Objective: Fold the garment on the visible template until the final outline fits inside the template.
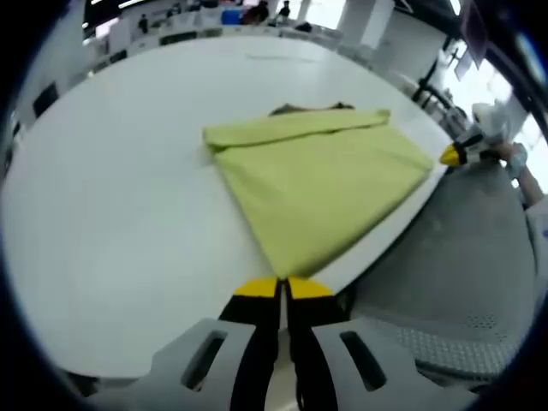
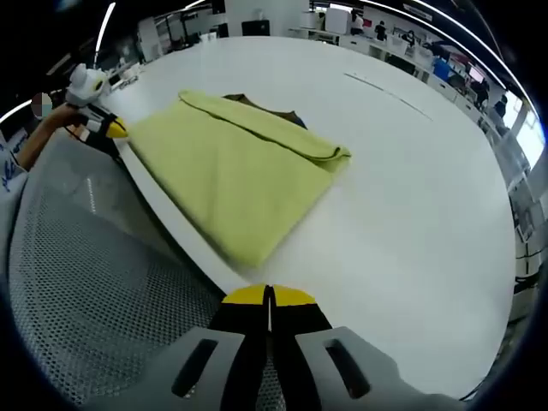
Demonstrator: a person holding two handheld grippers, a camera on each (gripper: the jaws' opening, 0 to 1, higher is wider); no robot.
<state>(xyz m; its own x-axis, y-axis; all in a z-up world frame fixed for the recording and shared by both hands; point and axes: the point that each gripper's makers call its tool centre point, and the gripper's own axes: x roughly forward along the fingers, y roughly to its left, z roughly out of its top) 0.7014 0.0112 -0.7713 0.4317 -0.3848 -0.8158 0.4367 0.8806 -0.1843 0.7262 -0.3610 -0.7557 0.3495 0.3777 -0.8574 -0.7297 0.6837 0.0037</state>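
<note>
Garment: yellow-green cloth point(image 1: 317, 184), folded flat, centre of left gripper view, upper left-centre of right gripper view point(image 2: 235, 171)
Fold: rolled band along far edge, dark patch peeking out behind it
Table: white point(image 1: 128, 197), garment lies near its edge
Left gripper: point(image 1: 282, 289) bottom centre, yellow tips pressed together, holding nothing, just beside garment corner
Right gripper: point(image 2: 269, 297) bottom centre, jaws closed, empty, at table edge
Chair: grey mesh point(image 2: 86, 282), lower left of right gripper view

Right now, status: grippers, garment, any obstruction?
Left gripper shut, empty, at table edge. Right gripper shut, empty. Yellow-green garment folded flat, dark template peeking behind. Nothing blocking.
</note>
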